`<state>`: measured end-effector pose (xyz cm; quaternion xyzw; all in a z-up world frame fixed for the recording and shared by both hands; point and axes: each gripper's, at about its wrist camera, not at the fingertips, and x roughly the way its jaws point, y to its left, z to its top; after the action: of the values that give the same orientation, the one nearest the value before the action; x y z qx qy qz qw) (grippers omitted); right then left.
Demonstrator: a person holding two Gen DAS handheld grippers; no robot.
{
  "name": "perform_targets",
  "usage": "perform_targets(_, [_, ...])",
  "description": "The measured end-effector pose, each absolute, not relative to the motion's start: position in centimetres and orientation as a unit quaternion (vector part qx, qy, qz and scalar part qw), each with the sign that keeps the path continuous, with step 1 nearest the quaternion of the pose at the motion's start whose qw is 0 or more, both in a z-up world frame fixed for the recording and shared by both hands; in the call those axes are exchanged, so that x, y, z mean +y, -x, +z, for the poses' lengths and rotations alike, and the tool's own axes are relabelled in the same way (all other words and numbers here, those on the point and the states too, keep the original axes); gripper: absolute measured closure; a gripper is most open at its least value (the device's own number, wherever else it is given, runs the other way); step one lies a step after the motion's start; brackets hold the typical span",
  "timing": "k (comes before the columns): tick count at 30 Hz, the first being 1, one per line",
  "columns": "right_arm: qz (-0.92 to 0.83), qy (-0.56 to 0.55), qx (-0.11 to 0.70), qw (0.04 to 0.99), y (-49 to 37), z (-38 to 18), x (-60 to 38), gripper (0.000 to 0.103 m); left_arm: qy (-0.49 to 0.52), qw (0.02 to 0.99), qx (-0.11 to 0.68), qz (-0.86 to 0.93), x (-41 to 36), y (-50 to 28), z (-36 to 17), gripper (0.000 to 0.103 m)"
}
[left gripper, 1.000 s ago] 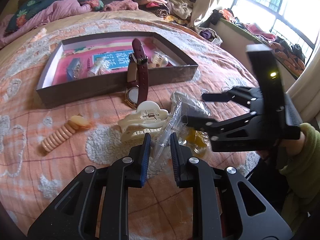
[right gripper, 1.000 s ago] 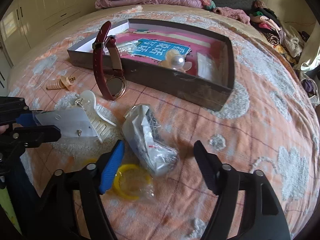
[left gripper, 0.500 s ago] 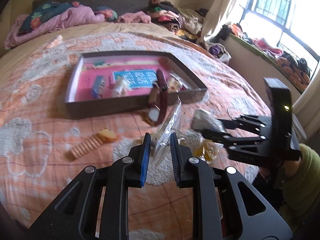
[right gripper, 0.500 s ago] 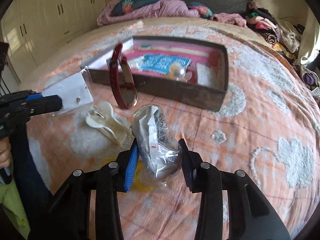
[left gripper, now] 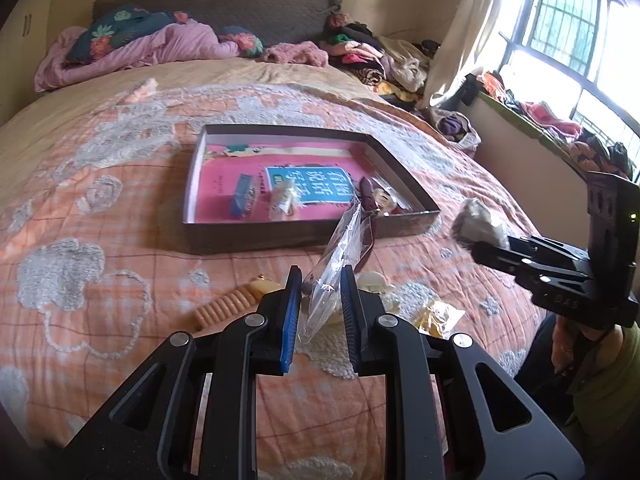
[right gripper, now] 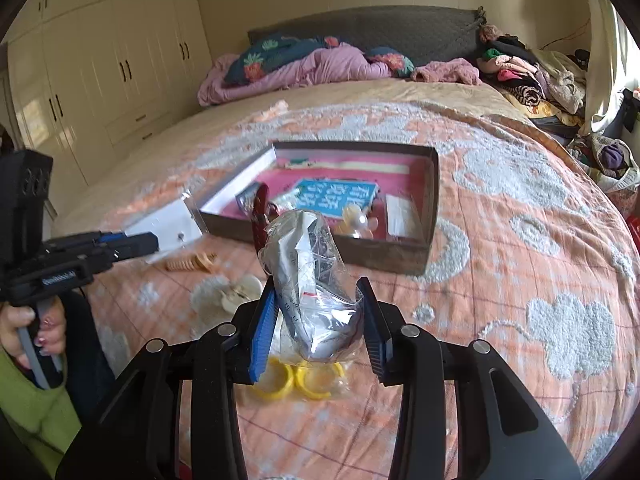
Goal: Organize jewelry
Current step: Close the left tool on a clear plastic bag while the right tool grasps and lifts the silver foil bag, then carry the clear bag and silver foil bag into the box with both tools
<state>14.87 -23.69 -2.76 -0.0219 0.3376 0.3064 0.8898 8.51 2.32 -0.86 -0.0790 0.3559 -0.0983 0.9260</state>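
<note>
My left gripper [left gripper: 320, 300] is shut on a flat clear plastic packet [left gripper: 340, 252] and holds it above the bed; the packet shows white in the right wrist view [right gripper: 168, 224]. My right gripper [right gripper: 318, 316] is shut on a crumpled clear bag of jewelry [right gripper: 312, 264], lifted off the bed; it also shows in the left wrist view [left gripper: 478, 224]. The brown box with pink lining [left gripper: 248, 236] lies ahead. A maroon watch [left gripper: 368, 194] leans at its near wall.
On the orange bedspread lie a cream hair claw [right gripper: 240, 292], a beige ribbed clip [left gripper: 228, 306] and a bag of yellow rings [right gripper: 300, 380]. The box holds a blue card [left gripper: 308, 184] and small items. Bedding and clothes pile at the headboard.
My right gripper has closed on the jewelry bag and lifted it. My left gripper has risen and pulled back with the flat packet still in it.
</note>
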Motion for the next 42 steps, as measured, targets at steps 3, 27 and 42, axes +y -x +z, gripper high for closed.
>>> perform_targets(3, [0.308,0.016,0.332,0.891,-14.7,-2.2,-23.6,0.065,0.08,0.928,0.352,-0.089,2.9,-8.5,-0.7,0.09])
perform_targets(27, [0.314,0.004,0.305,0.899,-15.8,-0.2,-22.6,0.068,0.1,0.935,0.336,-0.051,5.1,-9.9,0.0,0.095])
perform_targets(42, [0.324,-0.008,0.321,0.89,-16.2,-1.4,-22.8,0.068,0.077,0.901,0.426,-0.036,6.9,-6.8,-2.9,0.042])
